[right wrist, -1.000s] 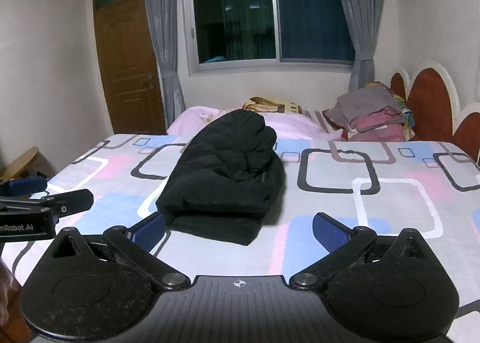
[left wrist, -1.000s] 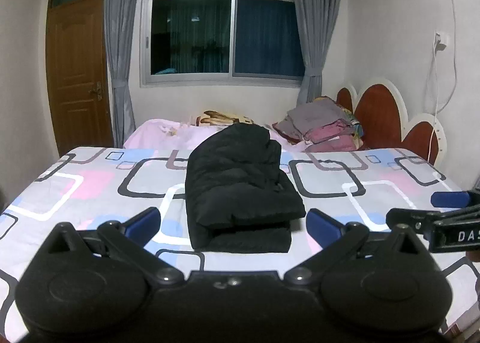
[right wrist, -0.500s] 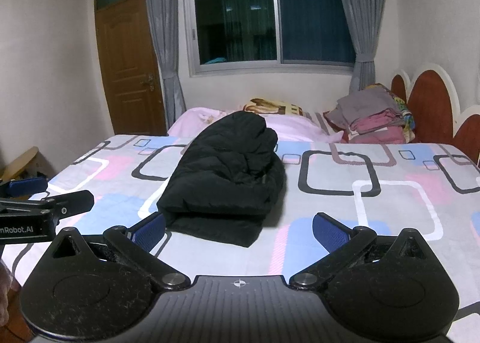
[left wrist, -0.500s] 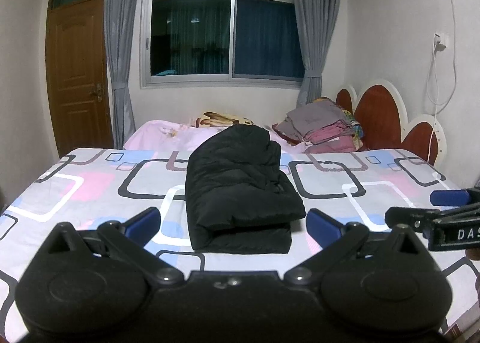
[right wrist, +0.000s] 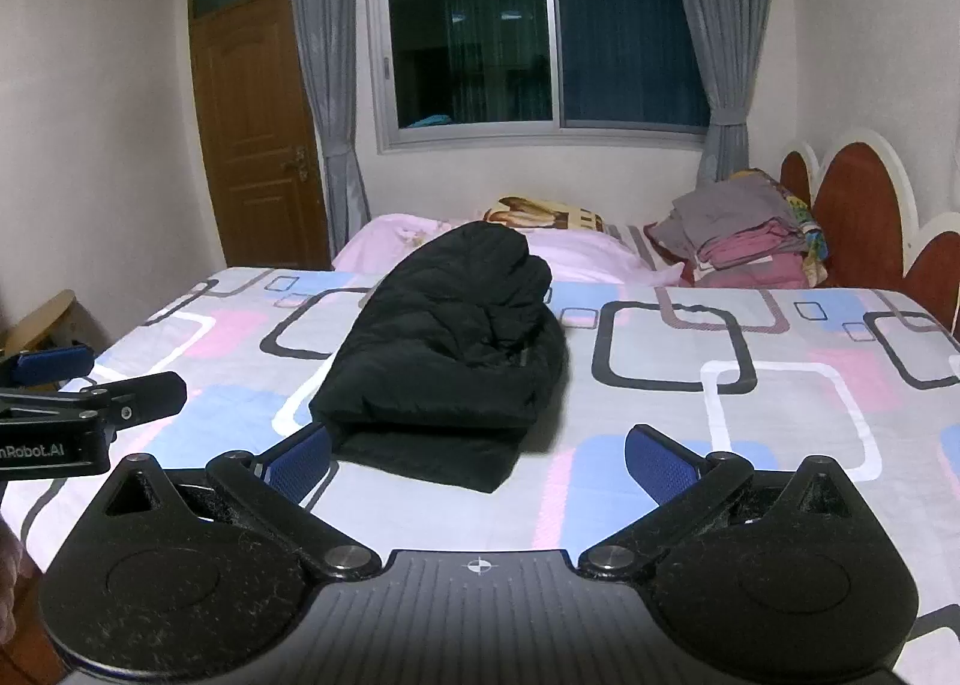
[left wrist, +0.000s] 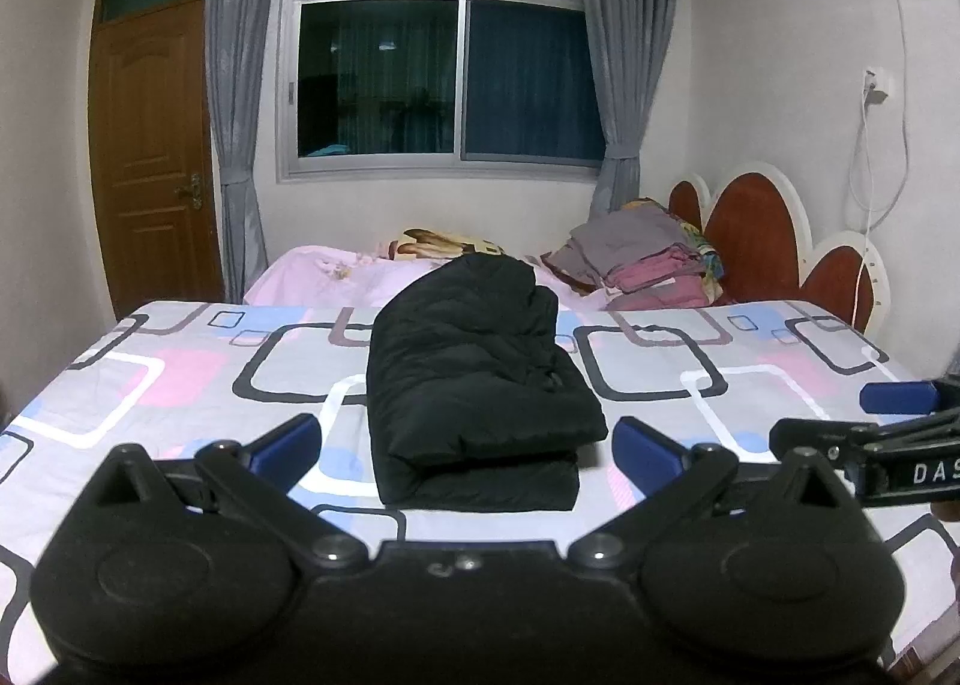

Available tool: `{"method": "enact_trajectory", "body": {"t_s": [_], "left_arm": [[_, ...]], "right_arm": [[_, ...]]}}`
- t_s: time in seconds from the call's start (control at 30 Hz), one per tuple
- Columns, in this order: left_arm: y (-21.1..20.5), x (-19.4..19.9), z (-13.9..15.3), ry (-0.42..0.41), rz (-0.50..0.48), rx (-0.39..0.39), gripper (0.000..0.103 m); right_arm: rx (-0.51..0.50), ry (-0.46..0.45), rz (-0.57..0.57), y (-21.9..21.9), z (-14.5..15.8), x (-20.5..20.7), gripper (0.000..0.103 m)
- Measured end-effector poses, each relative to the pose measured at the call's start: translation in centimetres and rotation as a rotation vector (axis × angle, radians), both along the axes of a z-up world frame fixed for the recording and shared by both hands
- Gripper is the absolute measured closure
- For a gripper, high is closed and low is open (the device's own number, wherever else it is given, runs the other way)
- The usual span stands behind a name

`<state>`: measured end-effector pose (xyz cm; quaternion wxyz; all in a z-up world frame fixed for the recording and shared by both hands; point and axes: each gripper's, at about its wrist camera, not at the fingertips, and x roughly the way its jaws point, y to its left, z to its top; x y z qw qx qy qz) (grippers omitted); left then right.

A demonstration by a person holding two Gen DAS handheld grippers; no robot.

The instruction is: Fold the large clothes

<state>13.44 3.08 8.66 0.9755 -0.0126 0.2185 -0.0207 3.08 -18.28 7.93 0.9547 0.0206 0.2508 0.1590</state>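
A black puffer jacket (left wrist: 474,379) lies folded into a compact bundle on the patterned bedspread (left wrist: 180,379), running away from me toward the window. My left gripper (left wrist: 468,454) hangs open just short of its near edge, nothing between the blue pads. In the right wrist view the same jacket (right wrist: 450,349) sits slightly left of centre, and my right gripper (right wrist: 477,460) is open in front of it, its left pad near the jacket's bottom layer. Each gripper shows at the edge of the other's view: the right one (left wrist: 864,421), the left one (right wrist: 78,379).
A pile of grey and pink folded clothes (left wrist: 648,259) rests by the red and white headboard (left wrist: 756,229). A pink pillow area (left wrist: 336,277) lies behind the jacket. The wooden door (left wrist: 150,157) stands at the left, and a wooden piece (right wrist: 42,319) sits beside the bed.
Both grippers have drawn back and risen a little from the jacket; the jacket itself lies as before.
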Motion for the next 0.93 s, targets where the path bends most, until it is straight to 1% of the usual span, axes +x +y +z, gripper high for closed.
{"method": "enact_trajectory", "body": {"t_s": [0.33,0.47,0.93], "left_arm": [[0.6,-0.4,0.1,-0.015,-0.023,-0.009,0.000],[0.9,-0.5,0.1,-0.017,-0.049,-0.012,0.000],[1.1,-0.5,0.4,-0.026,-0.047,-0.010,0.000]], "right_arm": [[-0.005,0.000,0.000,0.0,0.1,0.0,0.000],[-0.003,0.003,0.002,0.1,0.1,0.0,0.000],[-0.006,-0.005,0.006,0.5,0.0,0.0,0.000]]}}
